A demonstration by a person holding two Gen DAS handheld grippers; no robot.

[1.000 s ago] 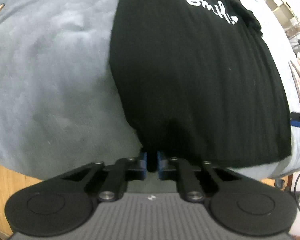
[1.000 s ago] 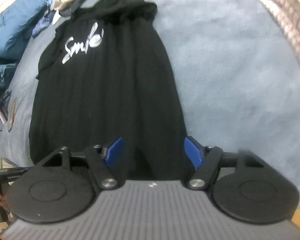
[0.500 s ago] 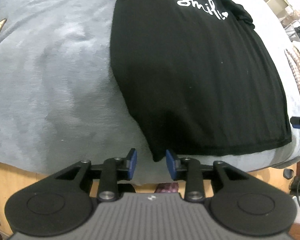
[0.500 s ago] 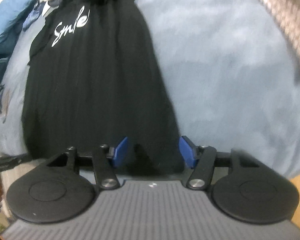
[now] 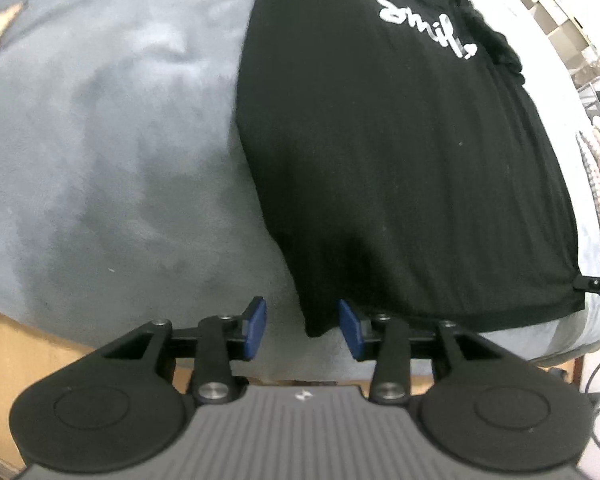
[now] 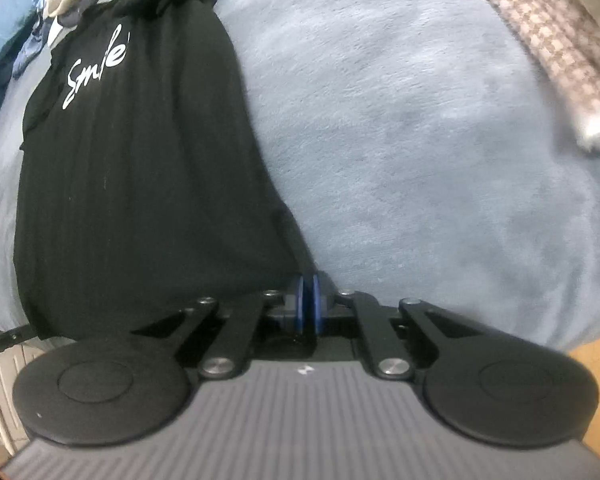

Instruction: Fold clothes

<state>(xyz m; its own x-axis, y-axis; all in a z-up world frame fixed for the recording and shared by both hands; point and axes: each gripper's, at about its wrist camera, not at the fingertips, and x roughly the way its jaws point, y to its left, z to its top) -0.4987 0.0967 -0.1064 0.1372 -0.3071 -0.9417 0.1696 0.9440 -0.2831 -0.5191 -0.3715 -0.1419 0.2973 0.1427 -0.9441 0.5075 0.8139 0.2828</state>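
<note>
Your left gripper [image 5: 303,326] had its blue jaws opening, the near hem corner of the black "Smile" T-shirt [image 5: 400,152] lying loose between them on the grey blanket [image 5: 100,152]. Your right gripper [image 6: 308,304] was pinched tight on the shirt's opposite hem corner, fabric stretching ahead and left.

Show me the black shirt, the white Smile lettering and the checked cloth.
black shirt [image 5: 400,184], left wrist view, middle of the body
Smile lettering [image 6: 96,68], right wrist view, middle of the word
checked cloth [image 6: 548,40], right wrist view, checked weave
</note>
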